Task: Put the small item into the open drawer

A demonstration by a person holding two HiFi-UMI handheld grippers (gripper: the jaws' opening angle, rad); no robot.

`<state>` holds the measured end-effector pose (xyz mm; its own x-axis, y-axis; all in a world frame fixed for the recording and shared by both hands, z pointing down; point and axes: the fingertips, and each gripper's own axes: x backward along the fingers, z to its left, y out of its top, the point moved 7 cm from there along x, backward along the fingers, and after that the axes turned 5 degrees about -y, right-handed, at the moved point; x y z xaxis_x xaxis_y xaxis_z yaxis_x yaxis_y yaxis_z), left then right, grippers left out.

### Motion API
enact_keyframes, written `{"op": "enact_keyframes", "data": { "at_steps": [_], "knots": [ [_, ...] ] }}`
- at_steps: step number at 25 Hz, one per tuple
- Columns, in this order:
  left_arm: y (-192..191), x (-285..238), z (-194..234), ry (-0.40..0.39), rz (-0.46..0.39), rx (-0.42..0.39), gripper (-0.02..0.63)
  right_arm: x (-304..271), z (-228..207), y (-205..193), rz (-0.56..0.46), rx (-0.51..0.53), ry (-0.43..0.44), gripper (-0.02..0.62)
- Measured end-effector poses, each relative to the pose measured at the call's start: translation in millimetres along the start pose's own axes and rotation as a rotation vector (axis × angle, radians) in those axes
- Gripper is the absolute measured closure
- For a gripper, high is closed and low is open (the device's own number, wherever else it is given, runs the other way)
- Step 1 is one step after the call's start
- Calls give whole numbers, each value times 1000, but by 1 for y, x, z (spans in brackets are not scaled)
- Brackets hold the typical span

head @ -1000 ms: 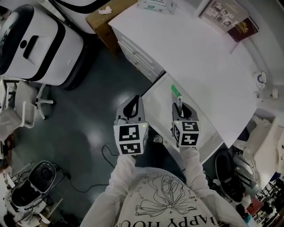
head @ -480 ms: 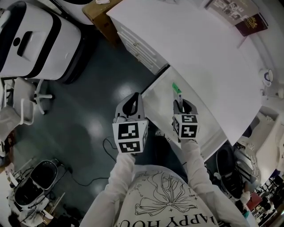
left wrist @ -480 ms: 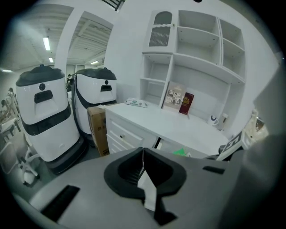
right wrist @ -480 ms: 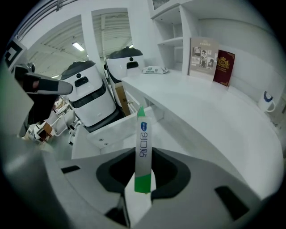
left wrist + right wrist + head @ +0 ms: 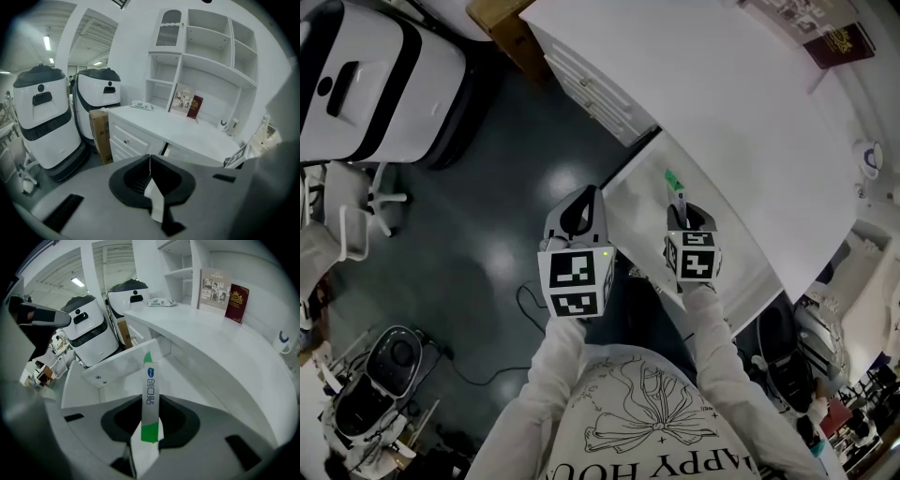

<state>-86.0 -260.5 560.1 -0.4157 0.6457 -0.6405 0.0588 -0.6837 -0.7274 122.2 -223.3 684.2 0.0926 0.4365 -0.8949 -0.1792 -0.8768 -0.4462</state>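
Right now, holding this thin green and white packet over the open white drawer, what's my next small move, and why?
Probably lower the right claw a little into the open white drawer: the thin green and white packet clamped in it sits above the drawer's floor, so releasing would drop it.

"HAPPY HOU" is printed on the person's white shirt (image 5: 667, 465), seen upside down in the head view — the rest is cut off by the frame edge. Blue lettering under a blue oval logo is carried by the stick sachet (image 5: 150, 401) but cannot be deciphered. Gold print on the maroon booklet (image 5: 236, 302) is too small to be read.
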Motion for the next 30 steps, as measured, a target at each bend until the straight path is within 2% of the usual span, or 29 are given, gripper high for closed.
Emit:
{"op": "enact_keyframes", "data": {
  "at_steps": [6, 14, 18, 25, 30],
  "knots": [
    [-4, -2, 0, 0, 7, 7, 600, -10, 1, -5, 45, -15, 6, 502],
    [-8, 1, -3, -1, 12, 10, 600, -18, -1, -10, 44, -25, -20, 497],
    [-6, 6, -6, 0, 1, 9, 600, -8, -2, -5, 33, -30, -14, 465],
    [14, 25, -17, 7, -61, -3, 598, 39, -5, 19, -90, -43, -27, 464],
    [38, 41, -32, 11, -134, -27, 600, 87, -12, 47, -224, -57, -35, 497]
  ]
}}
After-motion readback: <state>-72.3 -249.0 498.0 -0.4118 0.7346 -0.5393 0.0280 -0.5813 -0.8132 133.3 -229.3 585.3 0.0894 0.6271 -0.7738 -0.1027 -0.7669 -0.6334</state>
